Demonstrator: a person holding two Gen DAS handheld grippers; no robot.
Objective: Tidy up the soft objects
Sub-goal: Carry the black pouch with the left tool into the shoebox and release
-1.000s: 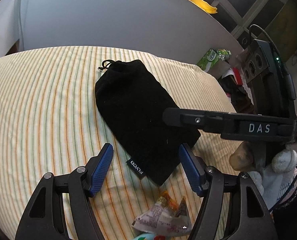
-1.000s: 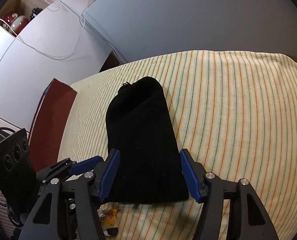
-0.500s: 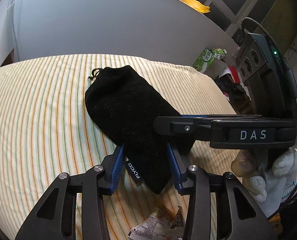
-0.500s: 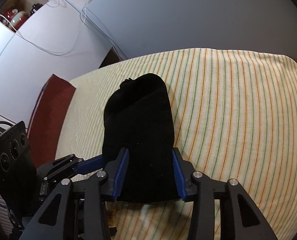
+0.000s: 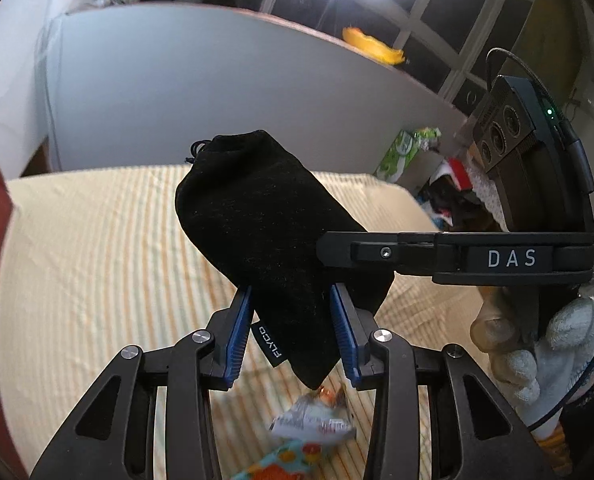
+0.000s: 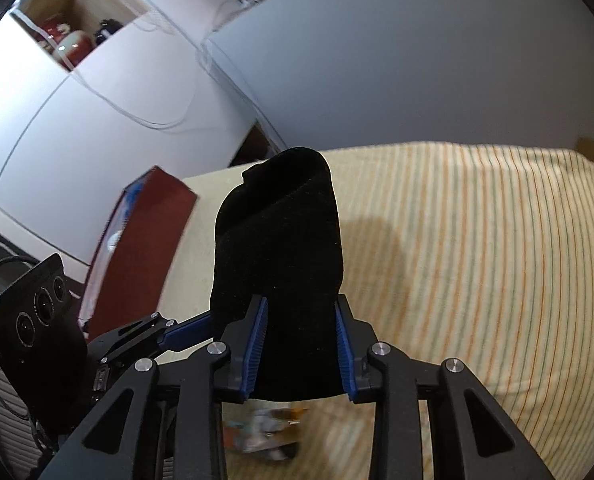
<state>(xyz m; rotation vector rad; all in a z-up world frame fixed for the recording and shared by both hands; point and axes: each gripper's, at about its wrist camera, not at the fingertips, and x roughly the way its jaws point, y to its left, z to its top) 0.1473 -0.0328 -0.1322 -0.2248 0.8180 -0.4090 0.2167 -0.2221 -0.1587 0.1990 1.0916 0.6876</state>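
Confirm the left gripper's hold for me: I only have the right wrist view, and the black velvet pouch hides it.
Observer: The left gripper is shut on the black velvet pouch; both blue pads press its lower end, beside a black tag lettered FLYCO.
Operator: What's that blur underneath?
Observer: A crumpled silver snack wrapper on the striped cloth, just below the pouch's hanging corner.
Operator: Where's the drawstring?
Observer: The black cord sits at the pouch's far upper end, away from the left gripper and the right gripper.
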